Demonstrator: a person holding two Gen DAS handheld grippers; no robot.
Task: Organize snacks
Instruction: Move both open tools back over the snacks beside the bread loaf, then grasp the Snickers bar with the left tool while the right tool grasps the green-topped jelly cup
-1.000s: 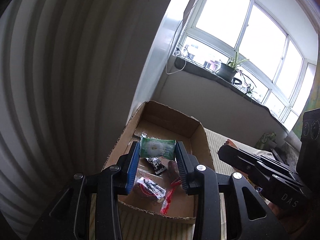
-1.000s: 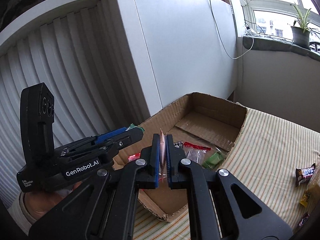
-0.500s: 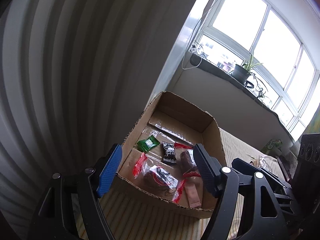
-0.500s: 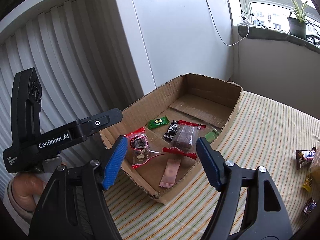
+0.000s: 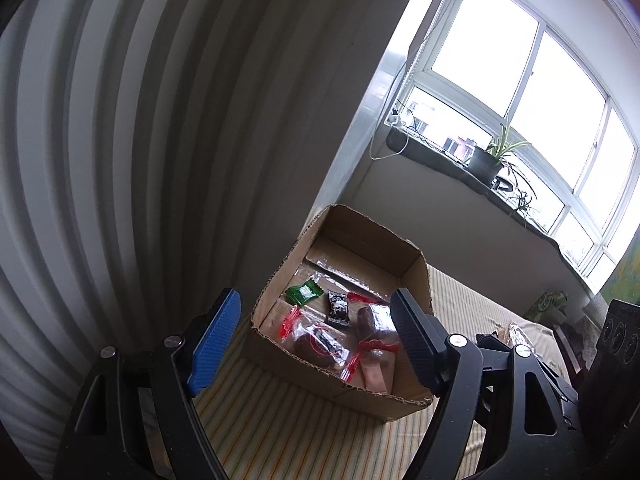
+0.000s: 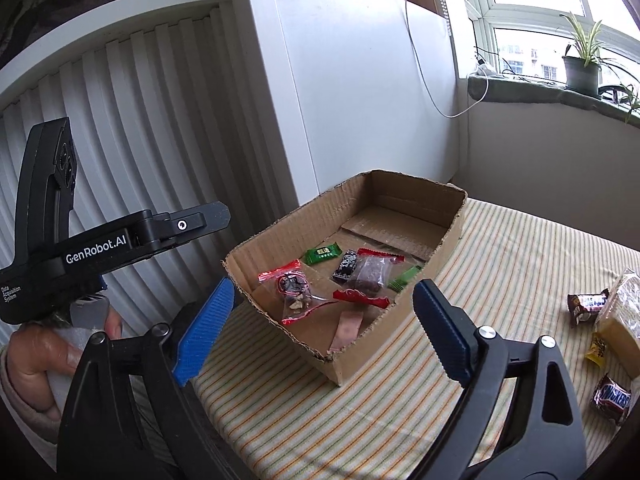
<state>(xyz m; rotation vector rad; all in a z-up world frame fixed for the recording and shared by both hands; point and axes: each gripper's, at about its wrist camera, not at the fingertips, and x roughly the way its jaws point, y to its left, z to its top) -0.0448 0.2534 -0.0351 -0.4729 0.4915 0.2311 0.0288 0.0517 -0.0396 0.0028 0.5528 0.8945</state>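
currently: both my left gripper [image 5: 316, 336] and right gripper [image 6: 324, 326] spread wide, empty. snickers bar [image 6: 611, 398], lower right on striped cloth: light, slippery wrapper; grip mid-body. cardboard box [image 6: 452, 236] mid-frame.

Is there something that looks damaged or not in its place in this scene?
The cardboard box has ragged, torn edges along its near rim. Several snacks lie outside it on the striped cloth to the right: two Snickers bars and a clear-wrapped pack. Both grippers are open and empty.
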